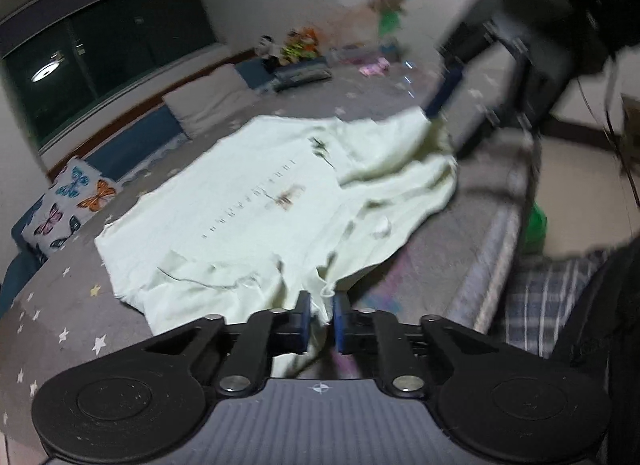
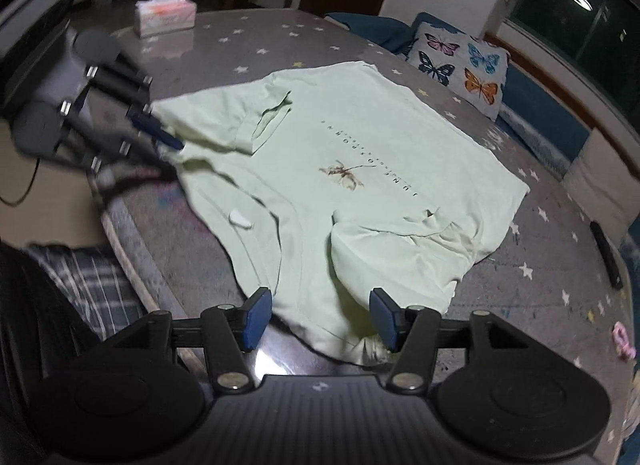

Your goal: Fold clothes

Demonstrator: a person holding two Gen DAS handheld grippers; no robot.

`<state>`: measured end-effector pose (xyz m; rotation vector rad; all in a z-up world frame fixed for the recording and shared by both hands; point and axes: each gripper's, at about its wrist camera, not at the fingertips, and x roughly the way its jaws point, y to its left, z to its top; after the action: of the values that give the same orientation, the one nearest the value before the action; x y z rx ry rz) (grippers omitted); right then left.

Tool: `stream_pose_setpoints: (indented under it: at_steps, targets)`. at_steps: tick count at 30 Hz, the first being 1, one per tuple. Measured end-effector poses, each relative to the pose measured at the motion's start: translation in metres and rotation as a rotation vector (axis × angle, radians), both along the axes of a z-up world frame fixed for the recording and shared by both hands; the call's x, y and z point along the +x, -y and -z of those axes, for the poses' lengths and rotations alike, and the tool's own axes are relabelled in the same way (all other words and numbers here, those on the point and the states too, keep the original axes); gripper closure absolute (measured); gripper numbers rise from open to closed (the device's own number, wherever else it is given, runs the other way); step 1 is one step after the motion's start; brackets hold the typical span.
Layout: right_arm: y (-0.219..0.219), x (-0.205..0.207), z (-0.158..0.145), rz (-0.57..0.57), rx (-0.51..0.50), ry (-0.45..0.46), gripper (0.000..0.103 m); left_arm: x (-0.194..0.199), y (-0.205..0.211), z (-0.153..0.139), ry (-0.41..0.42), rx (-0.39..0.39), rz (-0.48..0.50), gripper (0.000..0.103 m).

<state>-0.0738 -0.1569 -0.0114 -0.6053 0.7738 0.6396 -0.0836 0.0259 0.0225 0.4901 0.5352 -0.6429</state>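
We see a pale green T-shirt (image 2: 360, 169) lying print side up on a grey star-patterned bed (image 2: 256, 45), its body mostly flat and its sleeves and near edge rumpled. Our left claw (image 1: 321, 319) has its blue pads pressed nearly together on a fold of the shirt's edge, pinching the cloth between them; in the right wrist view the same claw (image 2: 162, 135) appears blurred at the shirt's far corner. Our right claw (image 2: 322, 315) stands spread wide, its blue pads (image 2: 258, 315) on either side of the shirt's near edge, with cloth lying between them but not gripped. In the left wrist view the right claw (image 1: 438, 99) is blurred and sits at the shirt's far corner.

Around the shirt, a butterfly-print pillow (image 2: 460, 65) rests at the bed's edge near a dark window (image 2: 580, 17), just beside the garment's side. A tissue box (image 2: 165, 13) stands on the bed well apart from the shirt. A dark remote-like object (image 2: 606, 255) lies on the bed to the right, and a small pink item (image 2: 624, 339) lies near the bed's edge. Colourful toys (image 1: 304, 43) are heaped at the far end of the bed. A plaid cloth (image 2: 88, 281) sits just beside the bed's edge, near our claws. A small white tag (image 2: 240, 219) shows on the shirt.
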Motion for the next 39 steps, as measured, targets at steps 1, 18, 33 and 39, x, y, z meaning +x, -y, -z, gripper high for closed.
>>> stream_pose_setpoints:
  at_steps: [1, 18, 33, 39]
  targets:
    - [-0.001, -0.002, 0.002, -0.012, -0.011, 0.014, 0.047, 0.004, -0.001, -0.004, 0.005, -0.016, -0.022, 0.093]
    - [-0.013, -0.012, 0.044, -0.082, -0.150, 0.243, 0.049, 0.034, -0.015, -0.034, -0.046, -0.155, -0.145, 0.094]
    - [0.005, 0.024, 0.003, 0.057, 0.034, 0.224, 0.100, -0.012, -0.008, -0.011, 0.016, -0.040, -0.117, 0.044]
    - [0.002, 0.037, -0.021, 0.079, 0.093, 0.229, 0.100, -0.008, 0.001, 0.002, 0.053, 0.027, -0.137, 0.037]
